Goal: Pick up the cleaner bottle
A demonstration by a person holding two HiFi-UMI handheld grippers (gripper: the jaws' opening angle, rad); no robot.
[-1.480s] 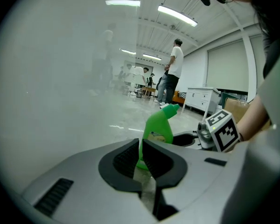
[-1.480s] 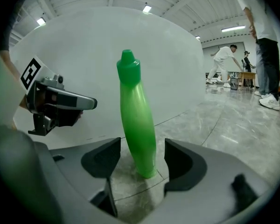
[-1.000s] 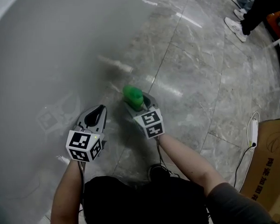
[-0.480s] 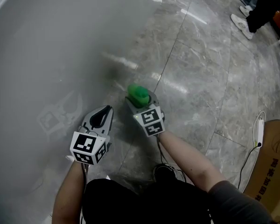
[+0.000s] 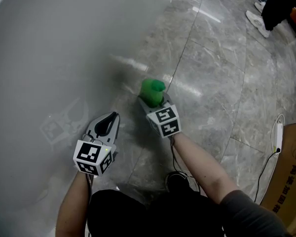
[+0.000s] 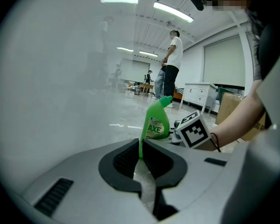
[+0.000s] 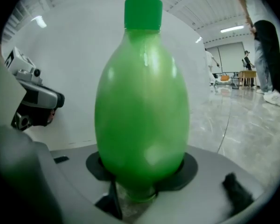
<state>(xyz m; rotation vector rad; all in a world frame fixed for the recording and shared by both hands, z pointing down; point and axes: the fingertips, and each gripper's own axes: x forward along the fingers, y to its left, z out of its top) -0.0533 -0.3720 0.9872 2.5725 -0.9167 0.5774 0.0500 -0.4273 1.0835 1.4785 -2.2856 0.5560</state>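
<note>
Right gripper (image 5: 156, 102) has just been closing its jaws and now clamps the green cleaner bottle (image 5: 152, 90), upright at its 11 o'clock. The grasp looks ready for lifting. Left gripper (image 5: 106, 123), at the bottle's 8 o'clock, is clenched and empty.

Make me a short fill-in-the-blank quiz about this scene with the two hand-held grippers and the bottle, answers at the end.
1. The cleaner bottle is ___ in colour.
2. It sits between the jaws of the ___ hand-held gripper.
3. The jaws of the left hand-held gripper are ___, with nothing between them.
4. The bottle's label reads ___.
Missing words: green; right; shut; AXE.
The right hand-held gripper's jaws have just been closing, with the bottle between them.
</note>
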